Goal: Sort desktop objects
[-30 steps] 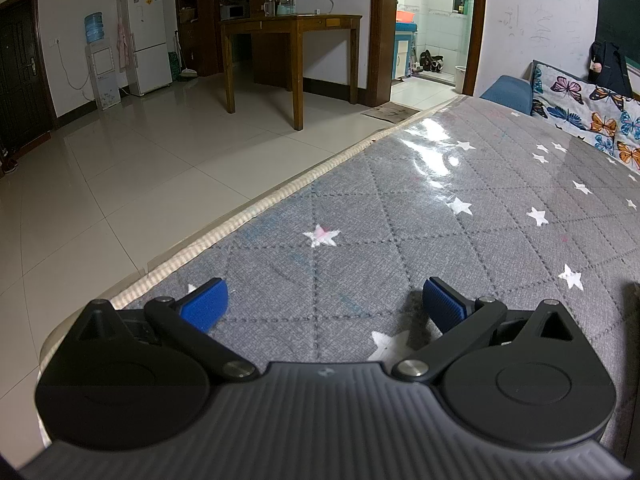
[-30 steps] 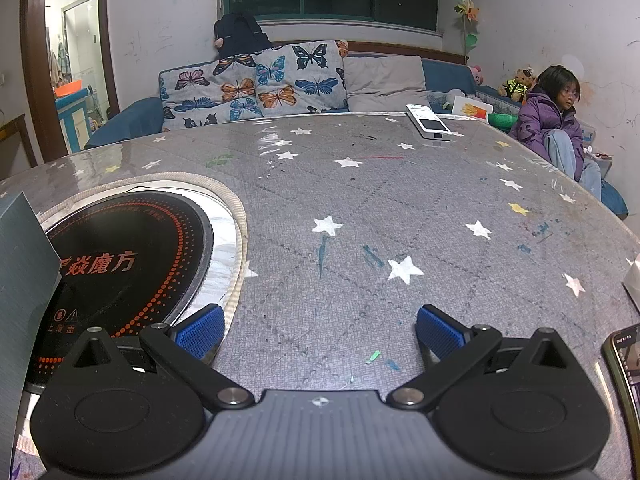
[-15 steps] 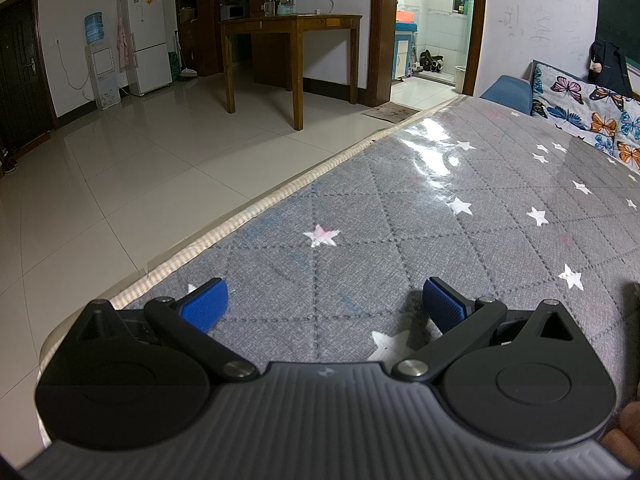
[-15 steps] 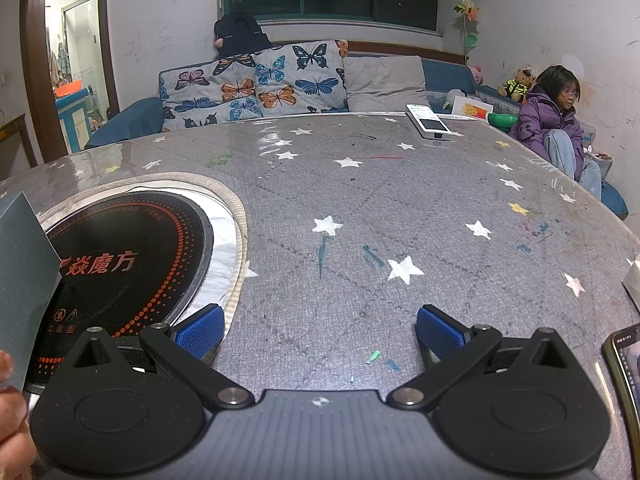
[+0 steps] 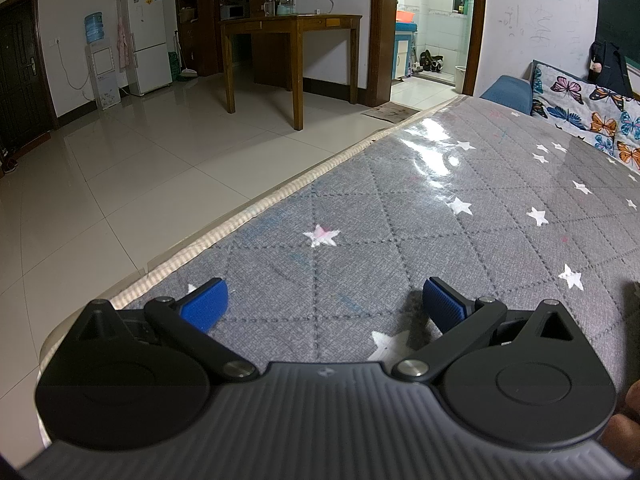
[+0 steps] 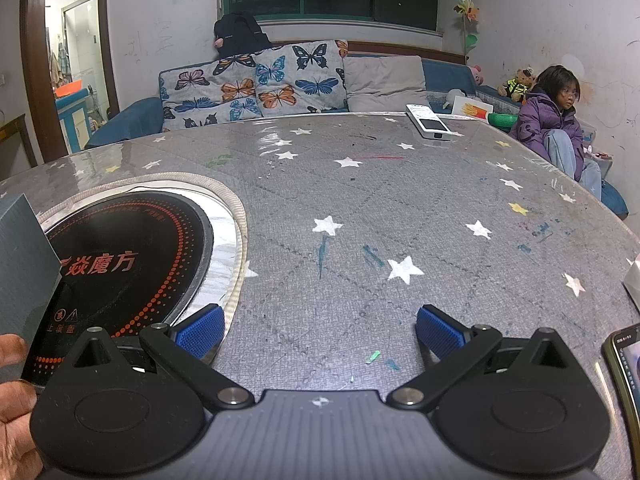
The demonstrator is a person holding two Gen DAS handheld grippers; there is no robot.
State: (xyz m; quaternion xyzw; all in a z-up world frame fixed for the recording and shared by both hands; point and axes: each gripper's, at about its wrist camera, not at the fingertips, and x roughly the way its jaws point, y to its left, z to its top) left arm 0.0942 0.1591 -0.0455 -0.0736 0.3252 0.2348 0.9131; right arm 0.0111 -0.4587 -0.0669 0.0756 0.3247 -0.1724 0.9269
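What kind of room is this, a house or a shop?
Most likely a home's living and dining room. A sofa with butterfly cushions runs along the wall, a fridge stands beside a water dispenser, and the round table has a built-in cooktop.

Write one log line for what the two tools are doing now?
left tool: open, empty | right tool: open, empty | grey box: in hand

A lived-in home. Past the table's [image 5: 460, 216] star-patterned cloth lie a tiled floor, a white fridge [image 5: 146, 40], a water dispenser [image 5: 98, 68] and a wooden side table [image 5: 292, 36]. At its far edge stands a sofa [image 6: 448, 70] with butterfly cushions [image 6: 260, 80], where a child [image 6: 554, 120] sits beside soft toys [image 6: 516, 82].
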